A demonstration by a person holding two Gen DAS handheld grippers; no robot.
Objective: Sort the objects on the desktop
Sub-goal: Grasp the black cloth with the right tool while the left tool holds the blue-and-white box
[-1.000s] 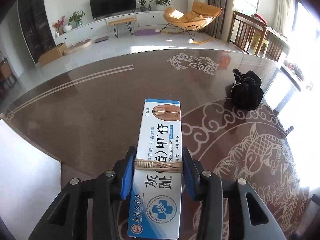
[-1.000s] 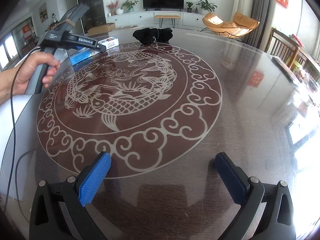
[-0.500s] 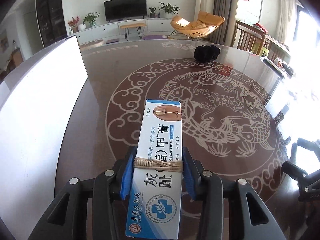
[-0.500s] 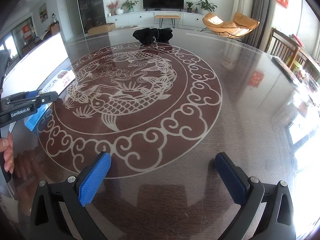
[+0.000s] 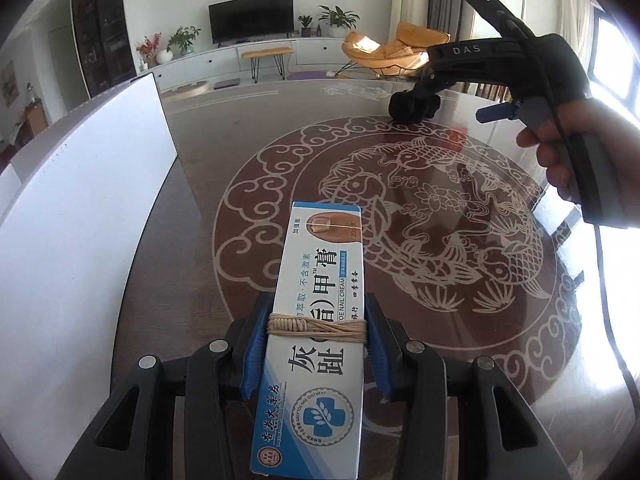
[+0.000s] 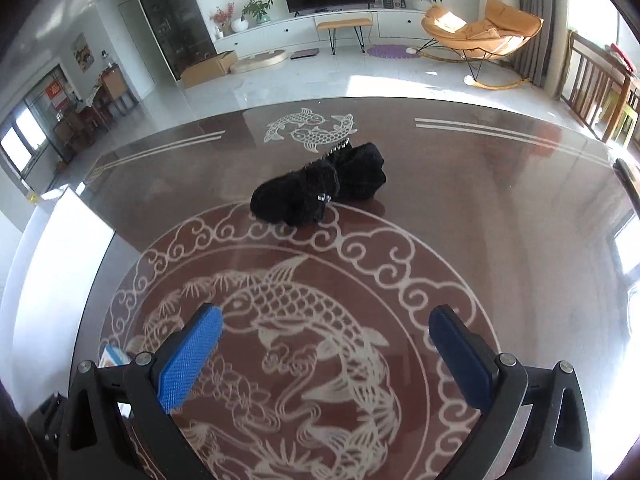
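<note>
A white-and-blue nail cream box with a cord wound round it is clamped between the blue pads of my left gripper, held above the table. A black fuzzy bundle with a small metal chain lies at the far rim of the carp pattern. My right gripper stands open with nothing between its fingers, short of the bundle. In the left wrist view, a hand holds the right gripper at the upper right, close over the black bundle. A corner of the box shows at the right view's lower left.
The dark glass-topped table bears a round carp design. A white board lies along its left side, also seen as a white board in the right wrist view. Wooden chairs stand beyond the right edge.
My right gripper has moved forward across the carp pattern to the black bundle. My left gripper swung back beside the white board with the box, then stayed still.
</note>
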